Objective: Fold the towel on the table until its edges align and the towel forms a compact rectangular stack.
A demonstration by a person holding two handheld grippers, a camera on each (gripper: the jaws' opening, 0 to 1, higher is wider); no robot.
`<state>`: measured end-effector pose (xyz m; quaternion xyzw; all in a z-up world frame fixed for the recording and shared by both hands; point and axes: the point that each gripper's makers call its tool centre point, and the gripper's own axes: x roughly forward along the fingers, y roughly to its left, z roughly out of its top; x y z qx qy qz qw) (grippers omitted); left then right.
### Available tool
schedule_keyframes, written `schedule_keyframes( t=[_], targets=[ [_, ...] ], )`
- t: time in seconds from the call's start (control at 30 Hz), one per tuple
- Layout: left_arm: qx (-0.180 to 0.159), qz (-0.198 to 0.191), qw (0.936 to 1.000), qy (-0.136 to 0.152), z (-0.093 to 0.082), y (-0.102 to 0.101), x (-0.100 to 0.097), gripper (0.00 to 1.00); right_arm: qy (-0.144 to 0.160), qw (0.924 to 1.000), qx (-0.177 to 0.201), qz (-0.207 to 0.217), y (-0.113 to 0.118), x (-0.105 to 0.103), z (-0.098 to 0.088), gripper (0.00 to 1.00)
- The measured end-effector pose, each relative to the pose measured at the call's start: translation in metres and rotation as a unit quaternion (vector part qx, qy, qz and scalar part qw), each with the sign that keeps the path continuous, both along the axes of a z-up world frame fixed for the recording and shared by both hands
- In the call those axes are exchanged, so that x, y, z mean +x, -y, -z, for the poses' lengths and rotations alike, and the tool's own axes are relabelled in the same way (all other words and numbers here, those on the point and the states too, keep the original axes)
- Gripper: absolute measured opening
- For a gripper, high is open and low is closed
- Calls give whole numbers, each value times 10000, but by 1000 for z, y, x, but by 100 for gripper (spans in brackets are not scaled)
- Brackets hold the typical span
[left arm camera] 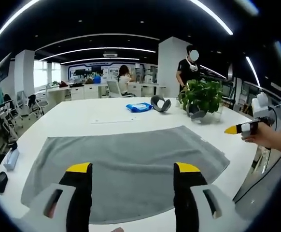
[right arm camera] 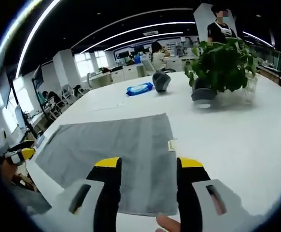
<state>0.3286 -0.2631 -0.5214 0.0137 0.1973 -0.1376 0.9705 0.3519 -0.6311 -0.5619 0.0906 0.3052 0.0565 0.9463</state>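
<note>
A white table [left arm camera: 106, 113] carries a grey towel [left arm camera: 126, 164] spread flat. Farther back lie a blue packet [left arm camera: 139, 107], a grey headset [left arm camera: 161, 103] and a potted plant [left arm camera: 202, 99].

1. In the left gripper view, the towel's [left arm camera: 131, 164] near edge is partly hidden behind the left tool [left arm camera: 133, 169].
2. In the right gripper view, the right tool [right arm camera: 147, 166] covers part of the towel's [right arm camera: 131, 145] near end.
3. The small tag [right arm camera: 171, 145] on the towel's edge is too small to read.
4. The blue packet [left arm camera: 139, 107] on the counter [left arm camera: 82, 121] carries print too small to tell.
5. The plant's pot [right arm camera: 202, 94] is partly masked by leaves.
6. The other tool [left arm camera: 242, 128] is cut off behind a hand [left arm camera: 271, 137].
</note>
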Motion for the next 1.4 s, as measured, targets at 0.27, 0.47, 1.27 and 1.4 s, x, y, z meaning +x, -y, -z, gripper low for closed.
schedule_keyframes(
  t=[0.27,0.47,1.27,1.4],
  targets=[
    [-32,-20,10000,32,-2,-1,0,65,-814,9956,40,457,18,-19,52,20],
    [25,2,10000,53,-3,-1,0,65,-1280,9908,-152,415,25,-39,76,19],
    [168,35,9997,154,-7,-1,1,65,-1865,9767,-1027,-261,16,-48,98,10],
    [160,70,9997,148,-7,1,0,65,-1903,9752,-1087,-303,17,-49,98,7]
  ],
)
